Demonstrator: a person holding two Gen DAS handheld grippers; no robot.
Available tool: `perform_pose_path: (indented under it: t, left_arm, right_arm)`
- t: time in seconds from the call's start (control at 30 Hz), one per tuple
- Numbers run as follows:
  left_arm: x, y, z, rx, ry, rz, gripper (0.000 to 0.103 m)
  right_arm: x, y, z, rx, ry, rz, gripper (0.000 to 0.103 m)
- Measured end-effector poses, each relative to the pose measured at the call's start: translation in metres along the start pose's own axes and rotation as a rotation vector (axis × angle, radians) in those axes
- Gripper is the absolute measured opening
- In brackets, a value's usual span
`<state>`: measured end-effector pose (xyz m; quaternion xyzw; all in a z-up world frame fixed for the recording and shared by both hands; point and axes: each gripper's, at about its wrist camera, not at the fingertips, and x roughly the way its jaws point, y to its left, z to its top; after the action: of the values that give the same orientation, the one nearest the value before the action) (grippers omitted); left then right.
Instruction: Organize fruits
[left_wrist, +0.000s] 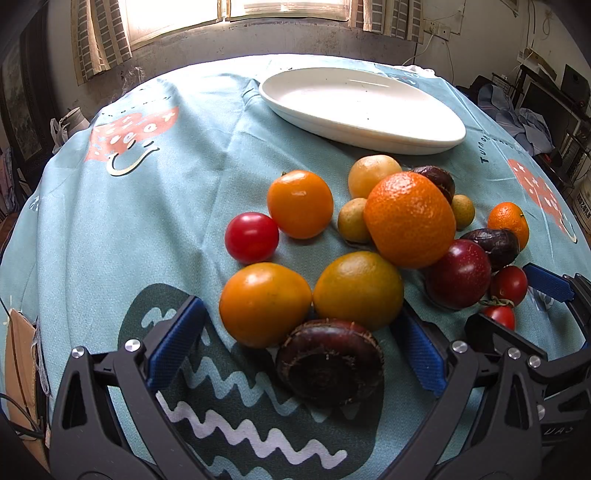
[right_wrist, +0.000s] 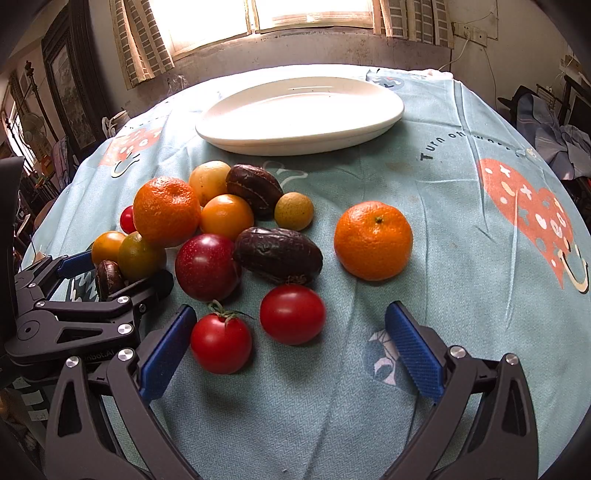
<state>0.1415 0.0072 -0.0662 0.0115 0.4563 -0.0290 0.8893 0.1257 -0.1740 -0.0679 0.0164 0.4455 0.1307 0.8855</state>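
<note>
None of the fruit is on the white oval plate (right_wrist: 299, 114) yet; its dish looks bare in both views, so the job is approx at the start and everything is left to do. All the fruit lies on the teal patterned cloth covering the worktop (right_wrist: 461, 229), on the near side of the plate.

Largest first: big rough-skinned mandarin (left_wrist: 410, 219) sits mid-pile, w/ smooth orange fruits and a greenish-orange one (left_wrist: 358, 290) around it. A second mandarin (right_wrist: 373, 240) sits alone, apart from the pile on its right. Then a red plum-like fruit (right_wrist: 207, 266), two dark wrinkled fruits (prob. passion fruit) (right_wrist: 277, 254), a dark brown ridged one (left_wrist: 328, 362), red tomatoes, small yellow-green ones.

Left hand-held gripper (left_wrist: 306, 350): fingers spread wide, holding nothing, the dark ridged fruit and two orange-ish fruits lying between them. Right hand-held gripper (right_wrist: 291, 343): also spread wide and holding nothing, w/ two red tomatoes (right_wrist: 291, 314) between its fingers.

View differences: right wrist cam shows the lone mandarin in full and the stemmed tomato (right_wrist: 221, 343) clearly; left cam has these only at its right edge, part hidden. Left cam shows the dark ridged fruit whole, plus a lone red tomato (left_wrist: 251, 237) at pile's left; right cam mostly hides both. Each cam catches the other gripper at its edge.
</note>
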Motion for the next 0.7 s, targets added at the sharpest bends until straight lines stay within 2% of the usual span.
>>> perform_pose_path:
  t: [0.3, 0.43, 0.53, 0.7]
  left_arm:
    - [-0.002, 0.004, 0.001, 0.024, 0.010, -0.019, 0.101]
    - [-0.020, 0.006, -0.005, 0.029, -0.037, 0.010, 0.101]
    - [-0.049, 0.014, -0.011, 0.003, -0.118, 0.034, 0.101]
    - [-0.087, 0.029, -0.032, -0.051, -0.163, -0.052, 0.101]
  right_arm:
    - [0.001, 0.003, 0.001, -0.014, 0.006, -0.014, 0.102]
    - [-0.003, 0.004, 0.000, -0.030, 0.014, -0.003, 0.102]
    - [-0.029, 0.001, -0.006, -0.023, -0.062, 0.013, 0.102]
    - [-0.078, 0.003, -0.032, 0.001, -0.198, 0.003, 0.102]
